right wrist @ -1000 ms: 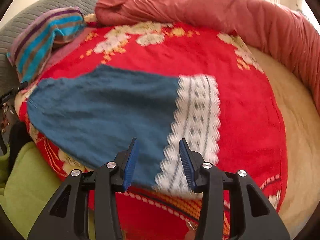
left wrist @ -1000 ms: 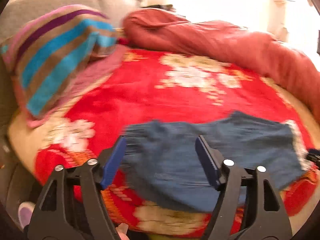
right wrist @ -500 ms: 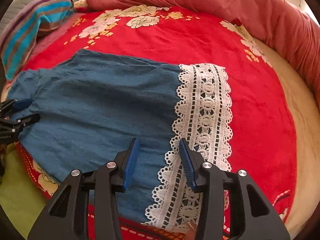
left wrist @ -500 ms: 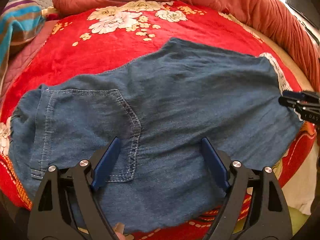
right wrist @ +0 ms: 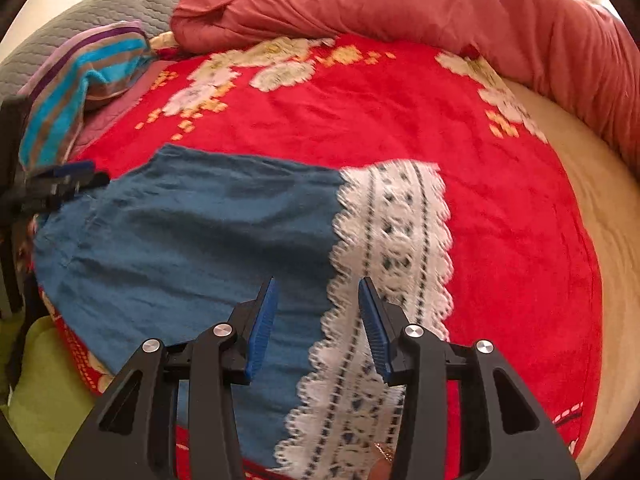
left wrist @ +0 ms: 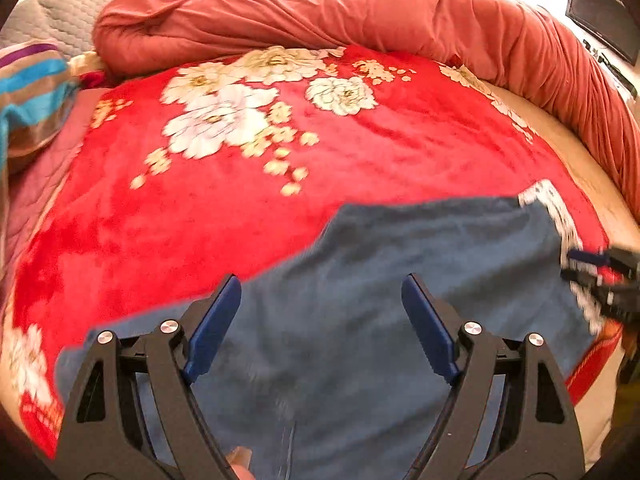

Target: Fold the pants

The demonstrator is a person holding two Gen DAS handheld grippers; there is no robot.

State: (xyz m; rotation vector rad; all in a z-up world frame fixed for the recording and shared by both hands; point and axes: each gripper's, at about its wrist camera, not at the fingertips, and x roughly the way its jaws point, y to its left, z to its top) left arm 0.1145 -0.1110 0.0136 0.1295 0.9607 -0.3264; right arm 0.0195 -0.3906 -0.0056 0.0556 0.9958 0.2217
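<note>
The blue denim pants (left wrist: 360, 320) lie flat on the red floral blanket (left wrist: 280, 168), with a white lace hem (right wrist: 392, 248) at the right end. My left gripper (left wrist: 320, 324) is open and empty over the waist end. My right gripper (right wrist: 316, 320) is open and empty over the seam between denim and lace. The right gripper also shows in the left wrist view (left wrist: 600, 276) at the lace hem. The left gripper shows in the right wrist view (right wrist: 60, 188) at the pants' left edge.
A rolled pink-red duvet (left wrist: 360, 12) runs along the back and right of the bed. A striped pillow (right wrist: 80, 80) lies at the back left. A green cloth (right wrist: 44, 392) hangs below the bed's front edge. A grey quilted headboard (right wrist: 100, 4) stands behind.
Both views have pulled back and tilted up, so the pants sit lower in frame. Both grippers stay open. The pants lie where they were.
</note>
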